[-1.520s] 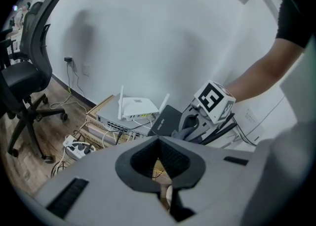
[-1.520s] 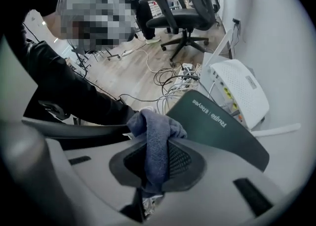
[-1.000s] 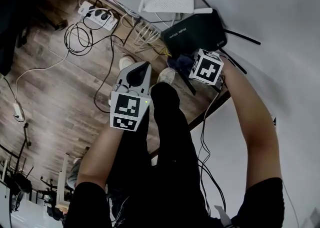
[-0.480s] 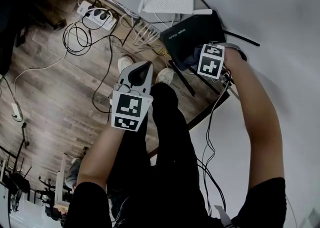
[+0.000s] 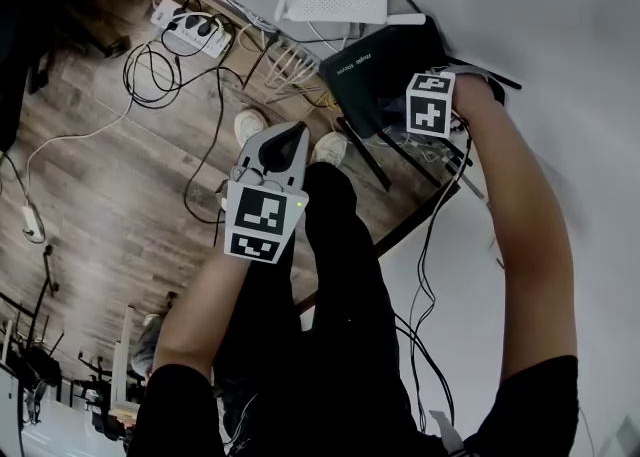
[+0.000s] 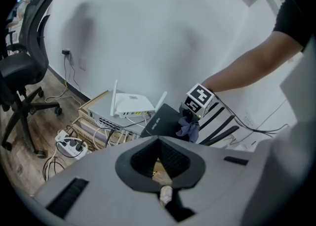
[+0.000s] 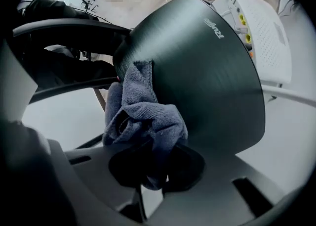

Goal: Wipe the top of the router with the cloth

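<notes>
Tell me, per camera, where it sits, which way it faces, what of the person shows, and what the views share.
Head view: on the head, facing steeply down at the floor; shows both forearms, legs, left gripper.
Left gripper view: on the left gripper, facing the wall past shut jaws; shows the right forearm and right gripper.
Right gripper view: on the right gripper, close over the black router, jaws clamping the cloth.
Shared: all three show the black router.

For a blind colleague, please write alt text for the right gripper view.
The right gripper is shut on a grey-blue cloth, which lies bunched against the top of the black router. A white router sits just beyond it, at the upper right.
</notes>
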Demonstrator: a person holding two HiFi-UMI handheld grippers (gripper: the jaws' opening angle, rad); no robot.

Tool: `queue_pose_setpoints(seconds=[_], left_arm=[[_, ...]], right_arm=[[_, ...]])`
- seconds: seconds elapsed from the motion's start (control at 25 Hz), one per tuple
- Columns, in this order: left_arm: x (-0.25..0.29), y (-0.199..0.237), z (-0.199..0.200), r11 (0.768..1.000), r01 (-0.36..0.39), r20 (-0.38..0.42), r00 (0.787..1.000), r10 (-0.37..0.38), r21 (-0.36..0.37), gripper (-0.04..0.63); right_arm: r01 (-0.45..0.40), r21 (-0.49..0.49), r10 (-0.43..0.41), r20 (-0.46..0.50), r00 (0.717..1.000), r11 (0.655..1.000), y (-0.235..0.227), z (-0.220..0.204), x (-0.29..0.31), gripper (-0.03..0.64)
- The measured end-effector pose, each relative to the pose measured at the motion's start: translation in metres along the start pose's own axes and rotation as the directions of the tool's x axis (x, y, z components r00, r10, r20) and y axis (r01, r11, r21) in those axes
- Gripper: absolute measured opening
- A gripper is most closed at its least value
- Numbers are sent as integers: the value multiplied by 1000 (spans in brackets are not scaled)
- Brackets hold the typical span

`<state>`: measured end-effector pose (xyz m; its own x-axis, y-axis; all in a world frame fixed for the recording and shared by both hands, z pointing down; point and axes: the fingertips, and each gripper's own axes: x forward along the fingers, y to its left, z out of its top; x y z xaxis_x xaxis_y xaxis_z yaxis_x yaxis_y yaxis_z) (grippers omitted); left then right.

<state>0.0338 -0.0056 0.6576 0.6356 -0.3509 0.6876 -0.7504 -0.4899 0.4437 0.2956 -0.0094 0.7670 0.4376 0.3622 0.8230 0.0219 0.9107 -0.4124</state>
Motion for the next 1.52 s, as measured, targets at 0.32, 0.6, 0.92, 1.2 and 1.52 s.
queue_pose_setpoints(seconds=[0.32,0.6,0.92,1.2,1.52], left_arm=[[-3,8,-3,1000,-12,-5,1000,12,-8,-2],[2,11,-3,1000,-16,-4,1000,16,-14,-2],[5,12,-4,1000,-6,-17,1000,6,-11,-2],[4,22,0,1000,-17,-20,1000,17,-5,-2],[5,29,1,1000,-24,-13,1000,24,-19,-2]], right_arm=[[159,-80,-169,-138,976,984,-19,-28,6,35],[215,-82,-227,-193,955,973,-31,-32,7,35],[526,21,-521,-112,846,850,-96,-25,-28,35],[642,90,-641,-44,766,761,-134,-7,-55,35],[625,175,-638,26,769,761,-133,-3,-58,34]])
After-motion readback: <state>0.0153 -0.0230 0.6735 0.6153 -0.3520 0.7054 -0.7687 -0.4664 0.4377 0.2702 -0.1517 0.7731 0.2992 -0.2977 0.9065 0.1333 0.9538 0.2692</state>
